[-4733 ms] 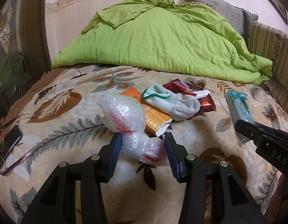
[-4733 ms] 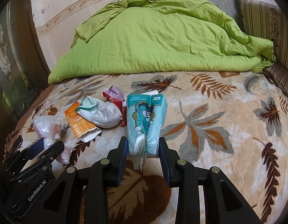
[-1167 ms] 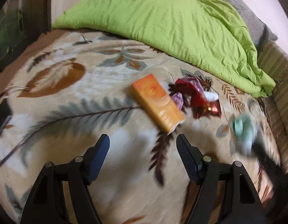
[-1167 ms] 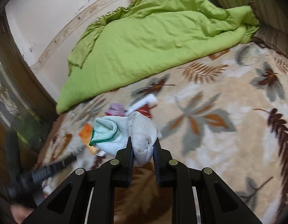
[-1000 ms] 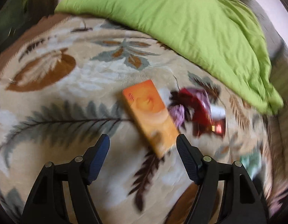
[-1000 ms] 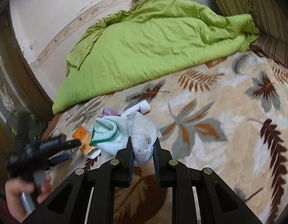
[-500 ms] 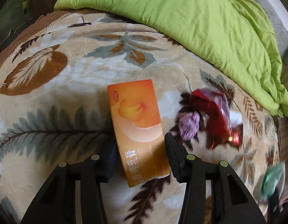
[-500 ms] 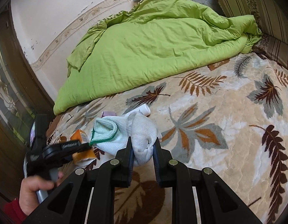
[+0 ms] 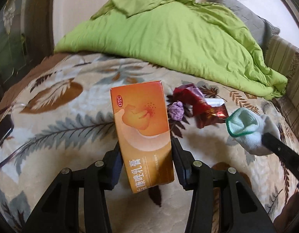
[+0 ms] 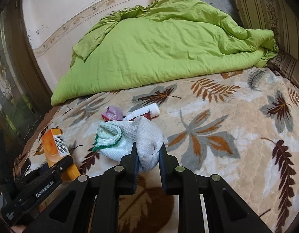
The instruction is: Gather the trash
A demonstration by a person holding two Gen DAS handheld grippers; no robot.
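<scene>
Left gripper [image 9: 145, 156] clamped on the orange box [image 9: 142, 134], both fingers pressed on its long sides near the lower half, box standing tilted up out of the jaws with its top leaning slightly to the left, lifted clear of the leaf-pattern blanket [image 9: 58, 116]. Box front shows an OTC mark and Chinese lettering; from the right wrist view the same orange box [image 10: 55, 145] shows a barcode side, held low and to the left of the right gripper. Right gripper [image 10: 148, 156] closed narrow on a white sock [image 10: 130, 137] with a green-edged cuff, pinching the toe end, cuff hanging out ahead and to the left of the fingers. In the left view the sock [image 9: 250, 129] sits off to the right of the left gripper, right gripper's black finger just below it. Trash on the blanket ahead of the left gripper, slightly right: crumpled purple wrapper [image 9: 176, 110], red foil wrapper [image 9: 199, 104] touching it, a small white tube [image 9: 215, 102] lying on the red foil. From the right view the same pile is just beyond the sock: purple wrapper [image 10: 113, 113], white tube [image 10: 143, 111]. Green duvet [image 10: 161, 46] heaped well beyond, across the far side of the bed. Dark phone [image 9: 3, 134] at the far left edge of the blanket.
</scene>
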